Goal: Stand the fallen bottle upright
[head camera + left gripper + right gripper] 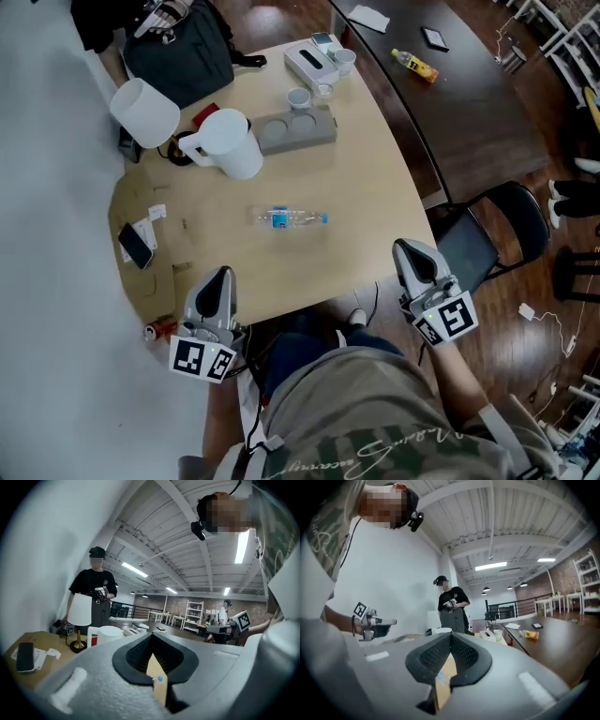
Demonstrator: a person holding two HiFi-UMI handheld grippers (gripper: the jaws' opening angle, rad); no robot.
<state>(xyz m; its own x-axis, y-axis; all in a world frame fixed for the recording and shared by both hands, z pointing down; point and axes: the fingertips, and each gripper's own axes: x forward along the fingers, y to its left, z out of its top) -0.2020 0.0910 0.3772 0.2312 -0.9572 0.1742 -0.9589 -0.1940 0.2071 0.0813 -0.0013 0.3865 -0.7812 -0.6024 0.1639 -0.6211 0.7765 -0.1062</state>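
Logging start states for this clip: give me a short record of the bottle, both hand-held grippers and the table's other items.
bottle: clear, blue cap, on its side on the table, apart from both grippers
left hand-held gripper: jaws together, empty, at the near edge
right hand-held gripper: jaws together, empty, by the near right corner
other items: white jug, lamp, grey tray, phone
task status: bottle not yet stood up

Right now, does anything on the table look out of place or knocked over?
Yes. The clear bottle lies on its side near the middle of the table, blue cap pointing right, when it should stand upright.
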